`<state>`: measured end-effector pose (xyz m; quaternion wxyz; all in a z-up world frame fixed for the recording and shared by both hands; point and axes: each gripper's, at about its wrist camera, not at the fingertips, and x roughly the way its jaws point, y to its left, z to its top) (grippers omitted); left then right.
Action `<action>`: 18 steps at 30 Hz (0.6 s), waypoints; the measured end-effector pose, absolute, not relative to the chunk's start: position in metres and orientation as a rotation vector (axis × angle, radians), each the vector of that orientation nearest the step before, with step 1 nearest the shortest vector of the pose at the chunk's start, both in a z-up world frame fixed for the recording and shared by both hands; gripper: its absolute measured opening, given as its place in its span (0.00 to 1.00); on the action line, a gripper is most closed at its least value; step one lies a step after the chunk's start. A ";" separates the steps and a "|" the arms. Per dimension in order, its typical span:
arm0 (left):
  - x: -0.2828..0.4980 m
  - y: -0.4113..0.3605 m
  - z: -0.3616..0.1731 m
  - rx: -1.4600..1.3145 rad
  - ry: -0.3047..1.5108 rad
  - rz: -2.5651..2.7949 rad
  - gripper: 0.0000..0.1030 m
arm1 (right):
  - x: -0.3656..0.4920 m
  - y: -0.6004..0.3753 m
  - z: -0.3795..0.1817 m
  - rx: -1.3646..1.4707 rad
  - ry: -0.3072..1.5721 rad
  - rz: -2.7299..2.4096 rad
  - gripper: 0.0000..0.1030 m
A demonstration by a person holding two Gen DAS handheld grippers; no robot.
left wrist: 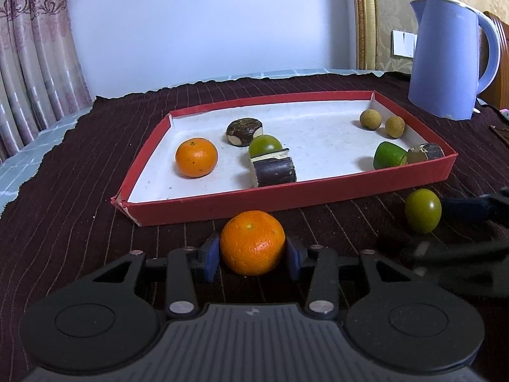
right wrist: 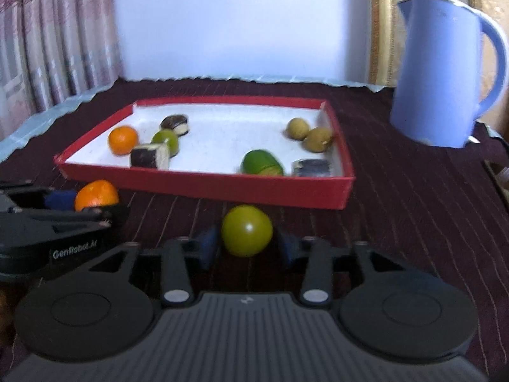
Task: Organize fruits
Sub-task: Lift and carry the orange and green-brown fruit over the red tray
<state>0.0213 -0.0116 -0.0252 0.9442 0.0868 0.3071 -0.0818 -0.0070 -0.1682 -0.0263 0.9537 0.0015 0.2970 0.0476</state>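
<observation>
Pale blue-white wall (left wrist: 206, 22), patterned pink curtain (left wrist: 28, 57) at left, gold-framed panel (left wrist: 366, 19) at right, dark striped tablecloth (left wrist: 63, 191)

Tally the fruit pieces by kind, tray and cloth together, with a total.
Oranges: 2, one in the red tray at, one on the cloth
Green citrus fruits: 3
Small tan round fruits: 2
Dark-skinned cut stalk pieces: 3
Total: 10
</observation>
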 end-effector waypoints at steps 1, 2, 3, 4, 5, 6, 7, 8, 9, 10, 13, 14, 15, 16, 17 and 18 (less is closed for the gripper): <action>0.022 -0.011 -0.026 0.172 0.627 -0.159 0.46 | -0.006 -0.165 -0.027 -0.016 0.614 0.095 0.83; 0.023 -0.009 -0.025 0.164 0.630 -0.157 0.47 | -0.004 -0.163 -0.028 -0.034 0.623 0.050 0.90; 0.023 -0.008 -0.025 0.155 0.633 -0.155 0.49 | -0.004 -0.163 -0.028 -0.037 0.626 0.021 0.94; 0.024 -0.007 -0.026 0.151 0.634 -0.152 0.52 | -0.004 -0.164 -0.027 -0.033 0.627 0.003 1.00; 0.024 -0.007 -0.026 0.149 0.634 -0.145 0.53 | -0.006 -0.166 -0.027 -0.021 0.618 0.002 1.00; 0.025 -0.007 -0.026 0.147 0.633 -0.138 0.57 | -0.008 -0.168 -0.026 -0.008 0.604 0.007 1.00; 0.025 -0.007 -0.026 0.144 0.632 -0.130 0.61 | -0.011 -0.171 -0.024 0.003 0.585 0.007 1.00; 0.026 -0.006 -0.027 0.138 0.633 -0.123 0.62 | -0.015 -0.173 -0.023 0.014 0.562 0.001 1.00; 0.027 -0.005 -0.027 0.131 0.634 -0.119 0.65 | -0.018 -0.176 -0.021 0.026 0.540 -0.017 1.00; 0.028 -0.004 -0.027 0.123 0.637 -0.116 0.68 | -0.019 -0.178 -0.020 0.033 0.534 -0.035 1.00; 0.031 -0.001 -0.028 0.104 0.645 -0.101 0.75 | -0.011 -0.186 -0.021 0.079 0.565 -0.057 1.00; 0.031 0.000 -0.028 0.101 0.647 -0.099 0.76 | -0.007 -0.189 -0.022 0.092 0.587 -0.052 1.00; 0.032 0.000 -0.028 0.099 0.649 -0.100 0.76 | -0.004 -0.190 -0.023 0.096 0.597 -0.047 0.98; 0.033 0.000 -0.028 0.097 0.650 -0.102 0.77 | -0.002 -0.189 -0.023 0.090 0.606 -0.044 0.84; 0.033 0.000 -0.028 0.095 0.651 -0.104 0.77 | -0.001 -0.186 -0.024 0.071 0.611 -0.043 0.77; 0.034 0.000 -0.028 0.095 0.652 -0.104 0.77 | -0.002 -0.184 -0.024 0.056 0.602 -0.034 0.73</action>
